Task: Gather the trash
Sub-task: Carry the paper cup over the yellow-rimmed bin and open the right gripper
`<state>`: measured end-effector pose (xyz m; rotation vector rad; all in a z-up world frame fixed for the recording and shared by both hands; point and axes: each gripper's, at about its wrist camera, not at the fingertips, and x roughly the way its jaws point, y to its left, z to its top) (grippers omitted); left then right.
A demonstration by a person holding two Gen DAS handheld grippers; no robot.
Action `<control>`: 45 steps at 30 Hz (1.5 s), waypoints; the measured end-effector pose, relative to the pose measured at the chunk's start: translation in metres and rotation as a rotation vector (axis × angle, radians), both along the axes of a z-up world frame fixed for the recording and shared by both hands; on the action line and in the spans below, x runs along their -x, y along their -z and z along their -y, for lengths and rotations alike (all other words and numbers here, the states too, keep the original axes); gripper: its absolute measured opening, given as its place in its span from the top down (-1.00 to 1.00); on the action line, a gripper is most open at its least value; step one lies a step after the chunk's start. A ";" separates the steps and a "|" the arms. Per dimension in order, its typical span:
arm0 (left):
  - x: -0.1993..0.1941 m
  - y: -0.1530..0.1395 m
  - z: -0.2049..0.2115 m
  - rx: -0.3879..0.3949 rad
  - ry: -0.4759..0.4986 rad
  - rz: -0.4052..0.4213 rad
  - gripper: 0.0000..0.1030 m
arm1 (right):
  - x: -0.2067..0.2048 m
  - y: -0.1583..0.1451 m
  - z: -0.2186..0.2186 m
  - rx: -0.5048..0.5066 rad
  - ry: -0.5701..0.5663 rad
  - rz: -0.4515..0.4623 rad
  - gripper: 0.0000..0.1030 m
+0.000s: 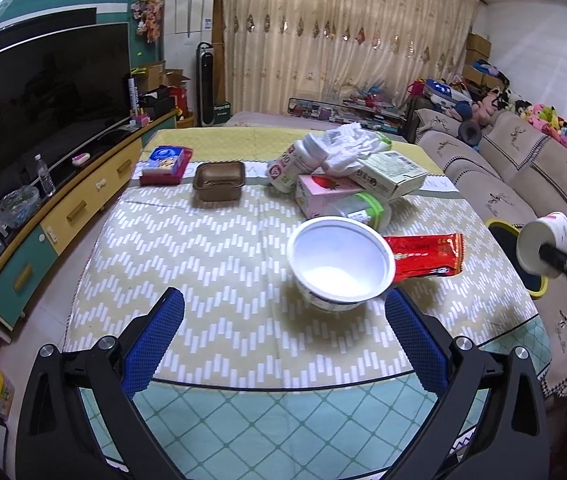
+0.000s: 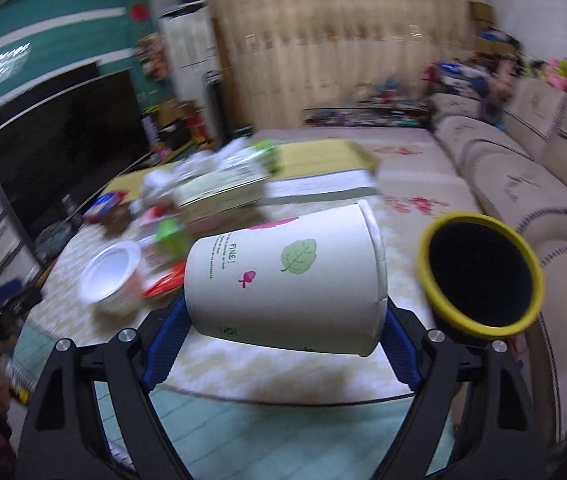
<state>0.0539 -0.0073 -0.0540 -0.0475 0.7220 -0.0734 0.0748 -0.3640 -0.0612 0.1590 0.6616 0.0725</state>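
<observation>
Paper cup (image 2: 287, 280) lies sideways, clamped end to end between the widely spread blue pads of the right gripper (image 2: 283, 332), with the yellow-rimmed bin (image 2: 479, 276) at three o'clock of it. Left gripper (image 1: 283, 316) hangs wide open and empty over the table (image 1: 211, 264), white bowl (image 1: 341, 264) at one o'clock.

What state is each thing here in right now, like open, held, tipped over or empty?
Right tool: shut on the paper cup.
Paper cup: held on its side, off the table.
Left tool: open, holding nothing.
White bowl: on the table, tilted, looks empty.
Yellow-rimmed bin: open-topped, dark inside.
Red wrapper: lying flat beside the bowl.
Brown tray: upright, looks empty.
</observation>
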 end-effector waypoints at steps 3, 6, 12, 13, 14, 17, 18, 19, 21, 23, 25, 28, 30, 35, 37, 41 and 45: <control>-0.003 -0.002 0.005 -0.001 0.017 0.012 -0.93 | -0.010 0.002 0.038 0.001 0.114 0.005 -0.56; -0.009 -0.003 0.011 0.000 0.034 0.015 -0.93 | -0.022 0.008 0.074 0.000 0.215 0.001 -0.56; -0.023 -0.003 0.035 -0.012 0.085 0.014 -0.93 | -0.070 0.039 0.138 0.043 0.372 -0.091 -0.56; -0.024 -0.003 0.038 -0.015 0.094 0.017 -0.93 | -0.078 0.045 0.143 0.051 0.382 -0.106 -0.56; -0.025 -0.004 0.043 -0.018 0.105 0.020 -0.93 | -0.088 0.053 0.151 0.057 0.396 -0.124 -0.56; -0.031 -0.006 0.059 -0.029 0.149 0.035 -0.93 | -0.109 0.071 0.169 0.071 0.424 -0.168 -0.56; -0.034 -0.007 0.066 -0.033 0.168 0.040 -0.93 | -0.116 0.077 0.174 0.072 0.434 -0.182 -0.56; -0.036 -0.008 0.070 -0.036 0.181 0.045 -0.93 | -0.119 0.081 0.178 0.071 0.440 -0.192 -0.56; -0.039 -0.009 0.082 -0.041 0.210 0.053 -0.93 | -0.130 0.091 0.185 0.067 0.453 -0.217 -0.56; -0.044 -0.011 0.096 -0.044 0.246 0.058 -0.93 | -0.135 0.096 0.189 0.072 0.464 -0.230 -0.57; -0.048 -0.011 0.110 -0.046 0.282 0.057 -0.93 | -0.139 0.102 0.194 0.067 0.467 -0.243 -0.57; -0.053 -0.011 0.128 -0.046 0.320 0.053 -0.93 | -0.142 0.105 0.196 0.071 0.469 -0.254 -0.57; -0.055 -0.011 0.137 -0.047 0.341 0.050 -0.93 | -0.144 0.108 0.199 0.072 0.471 -0.263 -0.57; -0.059 -0.007 0.154 -0.057 0.375 0.038 -0.93 | -0.142 0.108 0.199 0.073 0.475 -0.261 -0.64; -0.060 -0.006 0.158 -0.062 0.385 0.030 -0.93 | -0.139 0.105 0.200 0.068 0.472 -0.253 -0.64; -0.063 -0.003 0.163 -0.065 0.406 0.013 -0.93 | -0.128 0.098 0.197 0.058 0.464 -0.234 -0.67; -0.067 0.000 0.171 -0.076 0.428 -0.004 -0.93 | -0.115 0.089 0.191 0.053 0.461 -0.202 -0.70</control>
